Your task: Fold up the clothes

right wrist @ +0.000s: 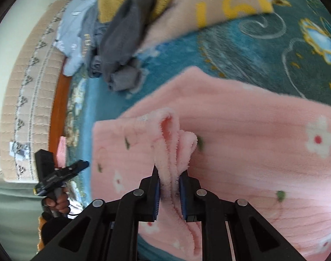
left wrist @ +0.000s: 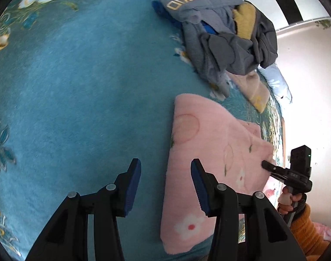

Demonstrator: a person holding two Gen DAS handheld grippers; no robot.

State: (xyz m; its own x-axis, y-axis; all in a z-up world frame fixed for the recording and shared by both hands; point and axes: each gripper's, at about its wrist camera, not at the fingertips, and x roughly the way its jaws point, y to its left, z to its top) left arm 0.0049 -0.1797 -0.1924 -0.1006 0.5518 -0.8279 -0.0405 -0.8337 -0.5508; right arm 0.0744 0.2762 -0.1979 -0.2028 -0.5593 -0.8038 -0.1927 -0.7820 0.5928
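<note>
A pink fleece garment [left wrist: 200, 143] with white flowers lies folded on the teal floral bedspread [left wrist: 89, 87]. My left gripper [left wrist: 165, 187] hovers open over the garment's left edge, one finger above the bedspread and one above the pink cloth, nothing between them. In the right wrist view the same pink garment [right wrist: 241, 130] fills the lower right, and my right gripper [right wrist: 168, 187] is shut on a bunched fold of it. The right gripper [left wrist: 272, 169] also shows in the left wrist view at the garment's far right corner, held by a hand in an orange sleeve.
A heap of unfolded clothes [left wrist: 219, 32] lies at the far end of the bed: grey sweatshirts, a yellow piece, a beige fleece [left wrist: 252, 89]. A quilted headboard [right wrist: 24, 97] and the wooden bed edge [right wrist: 56, 108] are to the left in the right wrist view.
</note>
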